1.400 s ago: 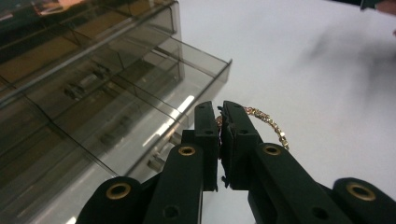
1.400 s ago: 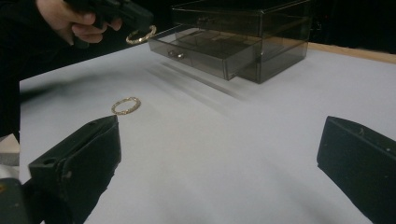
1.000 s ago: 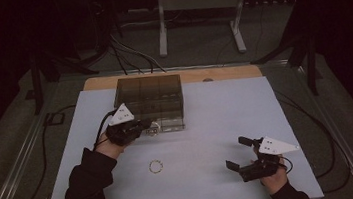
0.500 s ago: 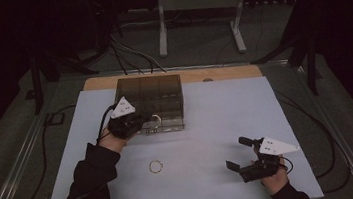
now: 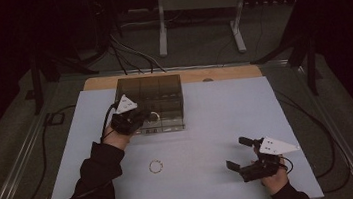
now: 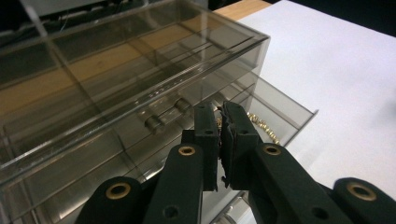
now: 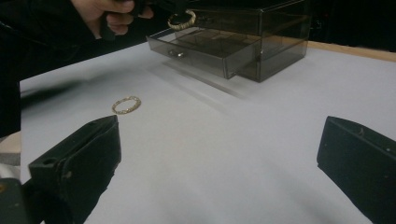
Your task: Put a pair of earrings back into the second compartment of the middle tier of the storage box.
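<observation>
From above, the left gripper hangs over the open drawer of a smoky clear box at the far side of the white table, its jaws pinched on a gold bracelet held just above the drawer. A second gold ring lies flat on the table, well apart from the box and nearer the person. The right gripper rests low at the near right, jaws spread and holding nothing. In the left gripper view, the left gripper has its jaws drawn close together over the drawer, with the beaded bracelet showing just beyond the tips. In the right gripper view, the right gripper has its black jaws standing wide apart over bare table; the ring lies ahead to the left, and farther off the bracelet dangles from the other gripper above the drawer.
</observation>
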Tool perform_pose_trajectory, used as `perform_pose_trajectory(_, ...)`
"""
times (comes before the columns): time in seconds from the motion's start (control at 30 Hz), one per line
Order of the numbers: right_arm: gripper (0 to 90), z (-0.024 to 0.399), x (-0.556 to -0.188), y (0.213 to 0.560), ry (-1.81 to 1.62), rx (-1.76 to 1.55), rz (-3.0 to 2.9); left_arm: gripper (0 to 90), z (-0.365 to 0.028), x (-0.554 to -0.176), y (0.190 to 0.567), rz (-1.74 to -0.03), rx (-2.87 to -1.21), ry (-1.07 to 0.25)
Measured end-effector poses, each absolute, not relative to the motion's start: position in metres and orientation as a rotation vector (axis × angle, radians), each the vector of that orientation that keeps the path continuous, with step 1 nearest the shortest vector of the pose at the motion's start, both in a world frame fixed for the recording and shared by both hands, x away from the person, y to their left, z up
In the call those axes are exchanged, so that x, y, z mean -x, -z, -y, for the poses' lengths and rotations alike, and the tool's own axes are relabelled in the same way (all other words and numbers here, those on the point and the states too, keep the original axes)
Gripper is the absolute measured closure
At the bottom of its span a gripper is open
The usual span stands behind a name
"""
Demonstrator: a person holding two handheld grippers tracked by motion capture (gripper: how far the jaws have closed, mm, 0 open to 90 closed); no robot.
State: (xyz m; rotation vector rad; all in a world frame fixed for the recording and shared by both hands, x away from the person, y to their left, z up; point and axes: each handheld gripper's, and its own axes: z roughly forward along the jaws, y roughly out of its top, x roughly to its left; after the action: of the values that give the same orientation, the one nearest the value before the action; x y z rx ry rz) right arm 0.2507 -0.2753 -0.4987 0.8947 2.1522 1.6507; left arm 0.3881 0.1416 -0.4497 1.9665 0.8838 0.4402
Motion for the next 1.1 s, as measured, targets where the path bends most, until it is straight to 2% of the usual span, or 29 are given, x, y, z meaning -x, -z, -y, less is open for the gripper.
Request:
perform_pose_trajectory(0.17,0.0,0.275,-0.251,0.499,-1.648,-0.894,-2.155,87.2,-0.140,-0.397,0.459,-0.935,-1.984,-0.477)
perform_pose_trajectory(0.27,0.0,0.275,-0.250,0.498,-1.648,-0.892,-2.154,86.8,-0.141,-0.401,0.464,-0.947,-1.988,-0.453)
perform_pose_trajectory(0.33,0.0,0.276,-0.251,0.499,-1.653,-0.894,-2.154,77.9,-0.142,-0.401,0.465,-0.943,-1.967,-0.402)
perform_pose_trajectory(0.37,0.0,0.276,-0.251,0.499,-1.652,-0.894,-2.154,70.6,-0.142,-0.400,0.465,-0.941,-1.969,-0.397)
perform_pose_trajectory(0.47,0.0,0.276,-0.251,0.499,-1.646,-0.894,-2.158,57.4,-0.141,-0.398,0.463,-0.942,-1.982,-0.426)
perform_pose_trajectory(0.77,0.0,0.275,-0.251,0.499,-1.645,-0.900,-2.159,34.9,-0.144,-0.385,0.450,-0.907,-1.943,-0.424)
perform_pose_trajectory(0.87,0.0,0.275,-0.251,0.499,-1.643,-0.895,-2.159,21.1,-0.143,-0.381,0.447,-0.898,-1.956,-0.418)
perform_pose_trajectory(1.1,0.0,0.275,-0.251,0.499,-1.647,-0.900,-2.158,11.2,-0.144,-0.362,0.441,-0.875,-1.955,-0.349)
